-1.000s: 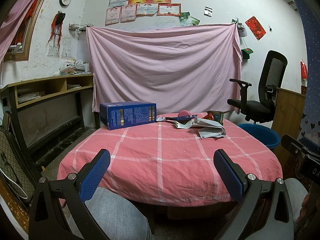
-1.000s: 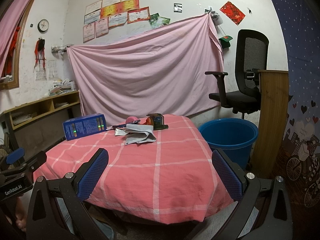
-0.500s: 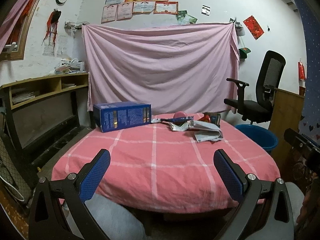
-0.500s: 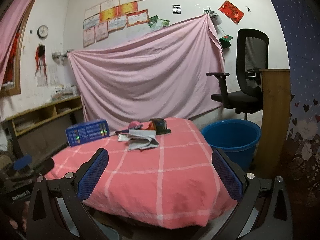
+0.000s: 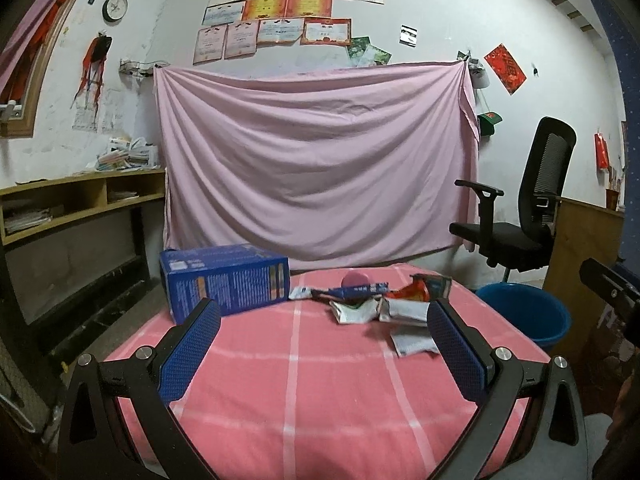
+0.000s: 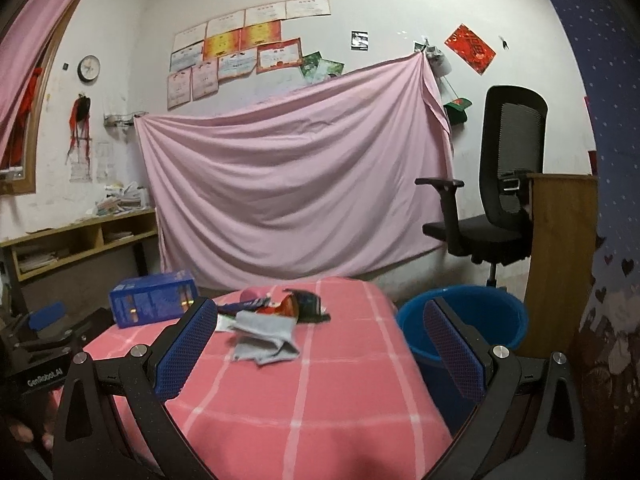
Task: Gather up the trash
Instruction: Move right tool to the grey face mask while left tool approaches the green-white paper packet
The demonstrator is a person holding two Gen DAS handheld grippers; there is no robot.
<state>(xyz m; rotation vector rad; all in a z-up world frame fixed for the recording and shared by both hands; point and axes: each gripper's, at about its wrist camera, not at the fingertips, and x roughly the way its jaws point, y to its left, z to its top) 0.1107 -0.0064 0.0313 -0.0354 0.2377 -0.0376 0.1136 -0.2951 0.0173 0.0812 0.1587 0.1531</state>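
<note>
A pile of trash lies at the far side of the pink checked table (image 5: 296,392): silver wrappers (image 5: 402,312), a blue tube (image 5: 352,291), a red packet (image 5: 416,286) and a pink lid (image 5: 354,279). A blue box (image 5: 228,284) stands to their left. The pile also shows in the right wrist view (image 6: 268,334), with the box (image 6: 154,302). A blue bucket (image 6: 464,328) stands on the floor right of the table. My left gripper (image 5: 320,344) is open and empty above the near half of the table. My right gripper (image 6: 320,344) is open and empty too.
A black office chair (image 5: 520,216) stands behind the bucket (image 5: 524,316). A wooden cabinet (image 6: 560,256) is at the right. A low shelf (image 5: 76,204) runs along the left wall. A pink sheet (image 5: 316,160) hangs behind the table.
Both grippers have moved forward and lower toward the table; the trash and box look nearer. Both stay open and empty.
</note>
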